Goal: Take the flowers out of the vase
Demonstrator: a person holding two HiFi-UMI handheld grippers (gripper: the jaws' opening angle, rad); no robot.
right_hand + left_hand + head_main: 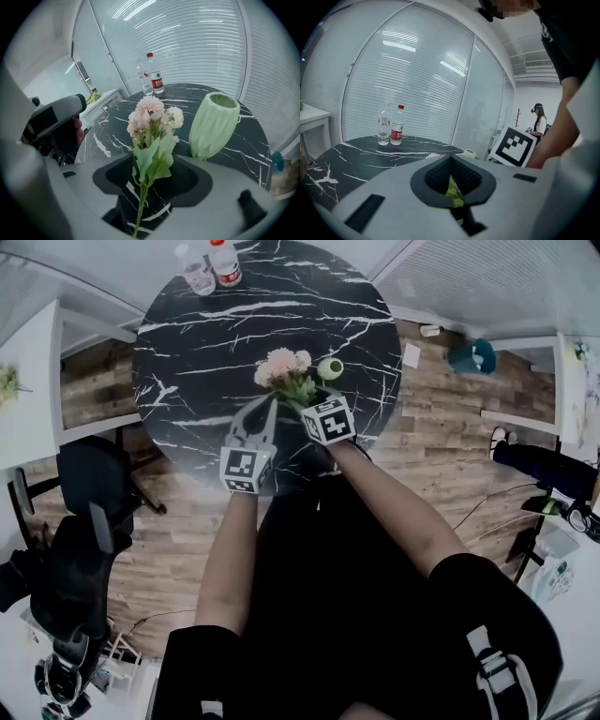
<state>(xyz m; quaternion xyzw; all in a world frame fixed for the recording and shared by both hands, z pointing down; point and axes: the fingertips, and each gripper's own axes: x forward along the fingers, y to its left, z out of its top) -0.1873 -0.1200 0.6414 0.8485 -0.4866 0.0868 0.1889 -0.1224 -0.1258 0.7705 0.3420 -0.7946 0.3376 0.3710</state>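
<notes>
The bunch of pink and white flowers (281,367) is out of the pale green vase (330,368), which stands upright just to its right on the black marble table (206,343). In the right gripper view the flowers (150,112) rise between the jaws of my right gripper (152,180), which stand open and clear of the thin stem; the vase (213,124) is behind them on the right. My left gripper (452,180) is shut on green leaves (452,188) of the bunch. In the head view the left gripper (272,401) and right gripper (302,401) meet under the blooms.
Two clear water bottles (211,266) stand at the table's far edge. A black chair (89,474) is at the left, below the table. White desks flank the room. Another person (540,123) stands far back in the left gripper view.
</notes>
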